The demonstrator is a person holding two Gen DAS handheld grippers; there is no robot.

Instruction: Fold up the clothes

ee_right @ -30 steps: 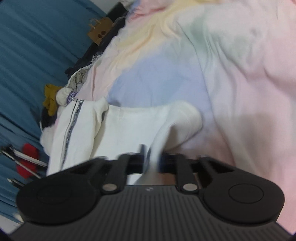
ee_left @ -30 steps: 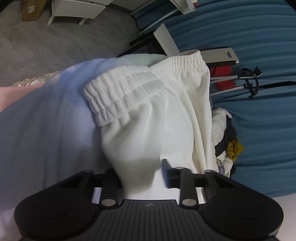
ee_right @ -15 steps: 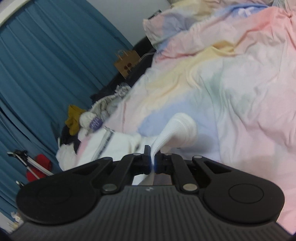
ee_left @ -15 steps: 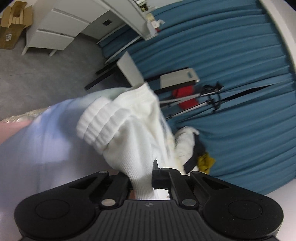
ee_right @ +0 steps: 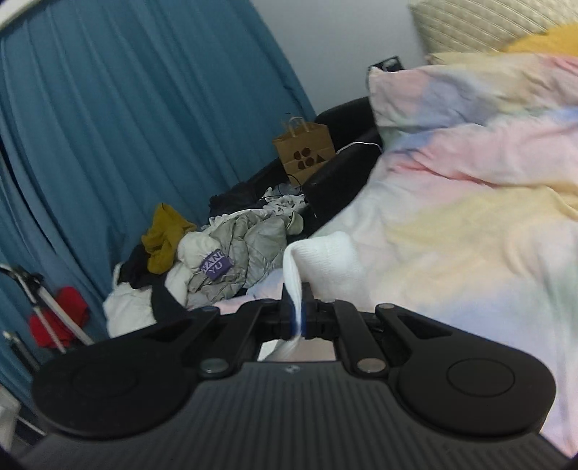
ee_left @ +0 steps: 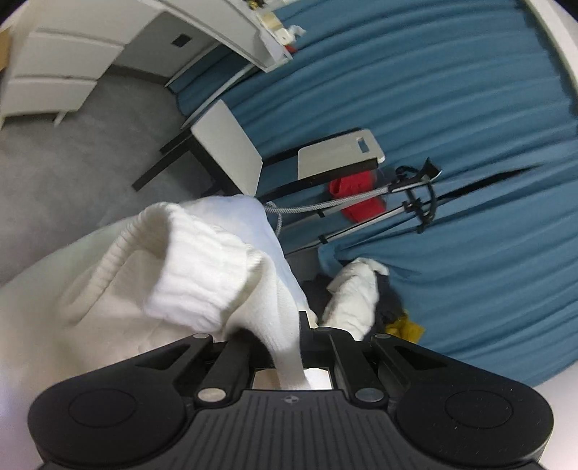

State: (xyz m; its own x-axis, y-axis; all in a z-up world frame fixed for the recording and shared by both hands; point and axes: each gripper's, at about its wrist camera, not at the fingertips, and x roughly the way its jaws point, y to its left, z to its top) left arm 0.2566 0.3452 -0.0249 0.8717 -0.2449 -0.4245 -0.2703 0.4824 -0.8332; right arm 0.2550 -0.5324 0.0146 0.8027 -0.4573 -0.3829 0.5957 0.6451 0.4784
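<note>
White knit shorts with a ribbed elastic waistband hang bunched in front of my left gripper, which is shut on the fabric and holds it lifted. In the right wrist view, my right gripper is shut on another edge of the same white shorts, raised above the pastel bed cover. Most of the garment is hidden below both grippers.
A pile of loose clothes lies by the blue curtain, also in the left wrist view. A paper bag, a pillow, a chair, a tripod and white drawers stand around.
Both grippers have lifted the white shorts off the bed. The views have tilted up from the bed cover towards the curtain and room. The waistband has bunched closer to the left gripper.
</note>
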